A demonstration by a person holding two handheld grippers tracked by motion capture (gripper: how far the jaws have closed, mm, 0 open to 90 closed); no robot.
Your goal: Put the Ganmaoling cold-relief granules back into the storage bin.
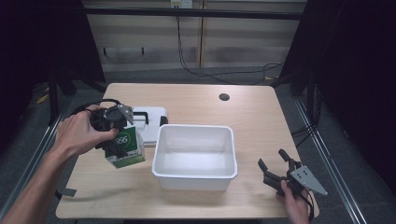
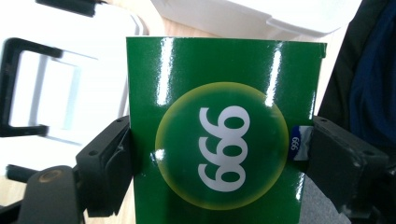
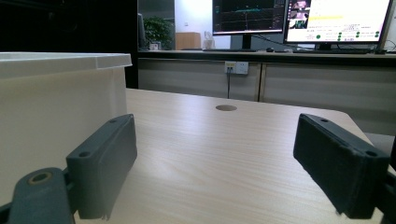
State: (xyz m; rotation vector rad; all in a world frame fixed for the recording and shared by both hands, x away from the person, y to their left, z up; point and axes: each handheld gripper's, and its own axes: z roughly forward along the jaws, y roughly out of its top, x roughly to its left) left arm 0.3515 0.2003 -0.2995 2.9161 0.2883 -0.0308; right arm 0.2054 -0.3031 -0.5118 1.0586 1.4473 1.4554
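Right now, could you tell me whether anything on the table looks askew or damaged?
Nothing looks damaged or spilled. The green box sits tilted in the left gripper, beside the white bin; the right gripper rests open at the table edge.

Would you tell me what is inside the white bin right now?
The white bin looks empty, its bare floor showing; its near wall hides a strip. The green box is outside, in the left gripper.

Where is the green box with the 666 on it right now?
In the high view the green box is at the table's left side, clamped in the left gripper, just left of the white bin and in front of the white lid.
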